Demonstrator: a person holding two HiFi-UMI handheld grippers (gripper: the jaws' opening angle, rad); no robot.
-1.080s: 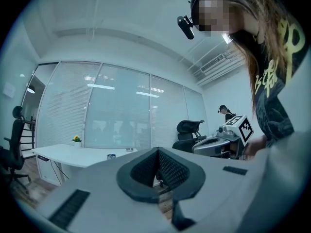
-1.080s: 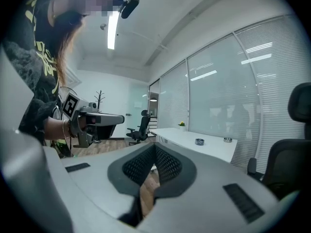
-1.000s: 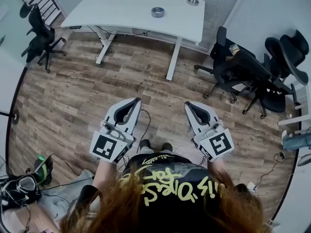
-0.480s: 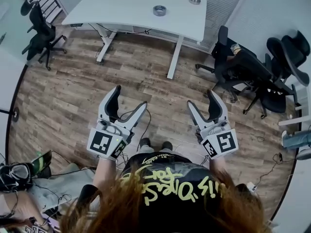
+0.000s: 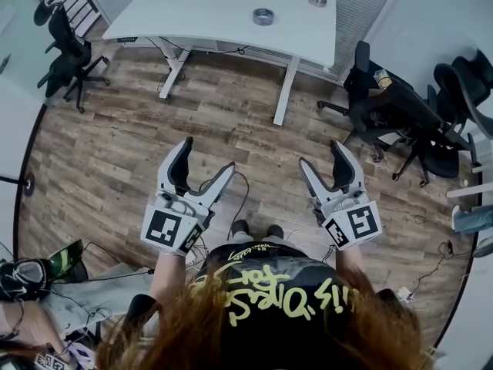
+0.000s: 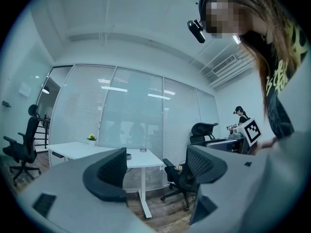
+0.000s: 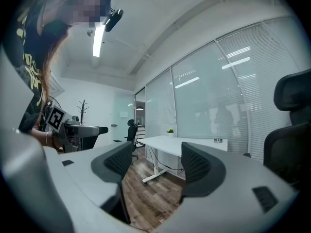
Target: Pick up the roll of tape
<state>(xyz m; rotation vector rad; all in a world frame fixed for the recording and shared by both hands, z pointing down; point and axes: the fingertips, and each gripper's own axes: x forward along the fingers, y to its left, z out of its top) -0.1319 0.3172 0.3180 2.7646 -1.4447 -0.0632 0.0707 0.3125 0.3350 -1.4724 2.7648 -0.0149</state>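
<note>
Left tongs point(image 5: 206, 154), right tongs point(image 5: 321, 153) gape empty — head view shows roll of tape point(image 5: 263, 16), right gripper view doesn't.

two tongs, left point(image 5: 207, 154) and right point(image 5: 322, 154), one desk point(image 5: 216, 14), one roll of tape point(image 5: 263, 16), one dish point(image 5: 316, 0).

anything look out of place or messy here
Nothing looks spilled or broken. The roll of tape lies flat on the white desk. Only the floor is untidy: loose cables trail by the person's feet, with clutter at the lower left.

white desk point(image 5: 202, 12) bears a tape roll point(image 5: 263, 16) and small dish point(image 5: 316, 0).
</note>
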